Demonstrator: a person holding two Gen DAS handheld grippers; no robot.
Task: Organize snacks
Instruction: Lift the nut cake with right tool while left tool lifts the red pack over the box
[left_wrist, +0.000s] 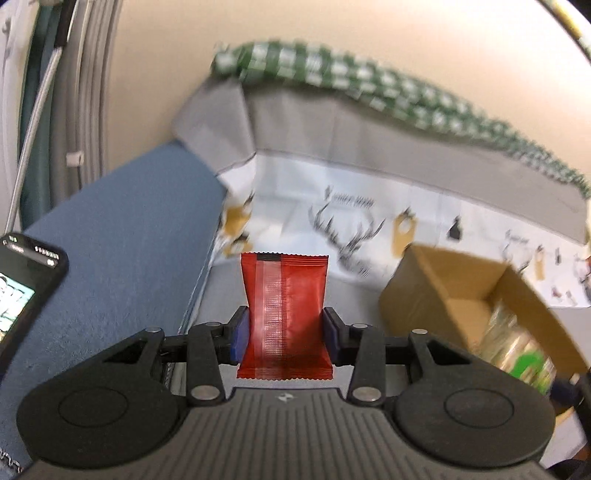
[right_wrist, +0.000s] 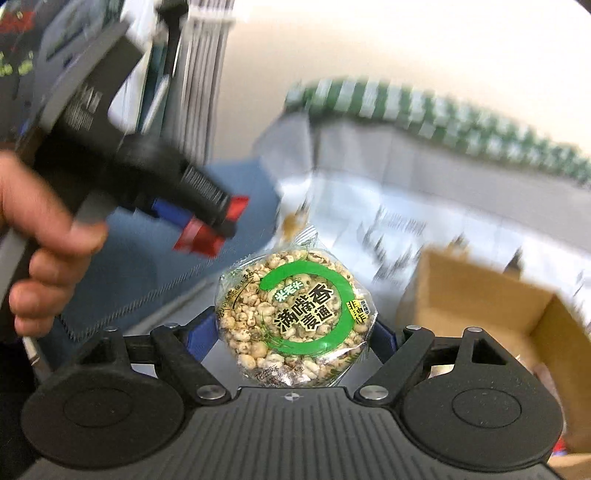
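Observation:
My left gripper (left_wrist: 285, 318) is shut on a red foil snack packet (left_wrist: 284, 280), its blue pads pinching the packet at the waist so it stands upright. From the right wrist view the same red packet (right_wrist: 207, 232) shows in that gripper, which a person's hand (right_wrist: 40, 229) holds at the upper left. A round puffed-grain cake in clear wrap with a green ring label (right_wrist: 295, 306) sits between the pads of my right gripper (right_wrist: 295, 328), which is shut on it. Both grippers are held up off the surface, and the background is blurred.
An open cardboard box (left_wrist: 436, 280) (right_wrist: 480, 302) stands to the right with packets inside. Behind lies a white cloth printed with antlers (left_wrist: 343, 229), a grey panel and a green checked edge (left_wrist: 332, 70). At the left are a blue fabric surface (left_wrist: 110, 240) and a phone (left_wrist: 22, 288).

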